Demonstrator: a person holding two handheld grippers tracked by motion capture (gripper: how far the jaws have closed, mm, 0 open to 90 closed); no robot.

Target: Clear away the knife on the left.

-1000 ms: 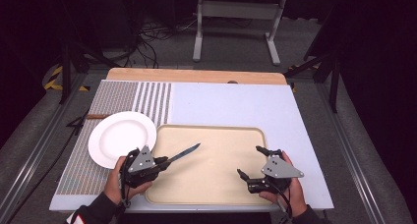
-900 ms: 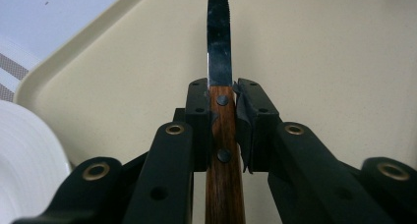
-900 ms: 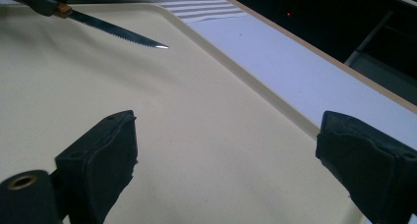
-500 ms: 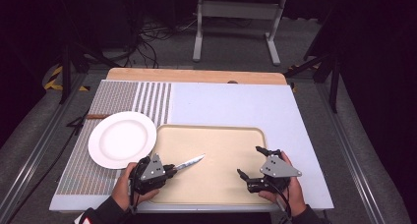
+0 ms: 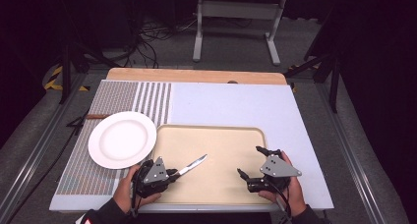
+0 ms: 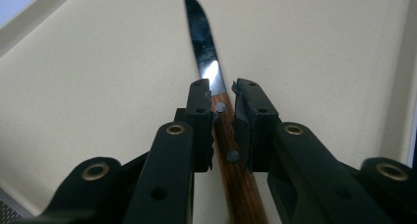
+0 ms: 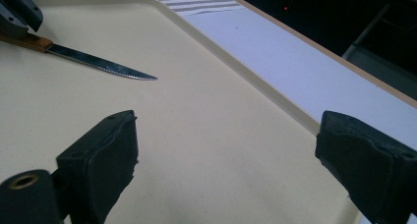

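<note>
At the near edge of the tabletop (image 5: 236, 103), the left tool (image 5: 173, 175) sits over the near left corner of the beige tray (image 5: 216, 135), clenched on the knife (image 5: 189, 166). In the left gripper view the two black jaws press on either side of the riveted wooden handle, just behind the blade, and the serrated blade runs straight ahead over the tray's floor. From above, the knife points up and to the right, toward the middle of the tray; whether its tip rests on the tray I cannot tell.

The right tool (image 5: 248, 162) lies at the tray's near right corner, well apart from the knife, released, its jaws standing wide with nothing between them. The right gripper view shows bare tray floor between those jaws, and farther off the knife's blade with the left tool at its handle.

Beyond the left tool, a white plate (image 5: 122, 139) lies on the striped mat (image 5: 147, 98), just beside the tray's left rim.
</note>
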